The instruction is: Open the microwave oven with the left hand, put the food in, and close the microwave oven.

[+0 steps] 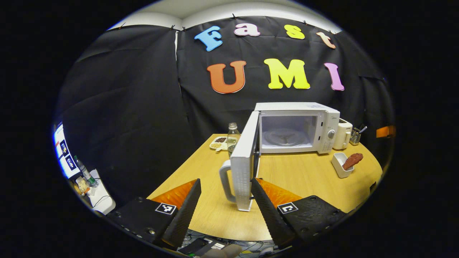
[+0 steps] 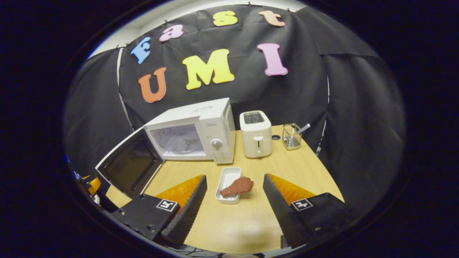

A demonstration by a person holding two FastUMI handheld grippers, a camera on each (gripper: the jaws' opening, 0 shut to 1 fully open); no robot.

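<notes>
Right gripper view, lower middle: spread fingers (image 2: 233,200) frame the brown drumstick-shaped food (image 2: 238,186) on its small white tray (image 2: 227,179); white microwave oven (image 2: 195,132) gapes open. Grabbing the food looks next.

A staged recording booth made up as a kitchen corner is shown. Black cloth (image 2: 322,93) is hung as walls around a wooden table (image 2: 301,172), on which a microwave oven (image 2: 211,122), a toaster (image 2: 255,138) and a glass utensil holder (image 2: 291,137) are set. A monitor (image 1: 61,150) is seen beside the booth.
</notes>
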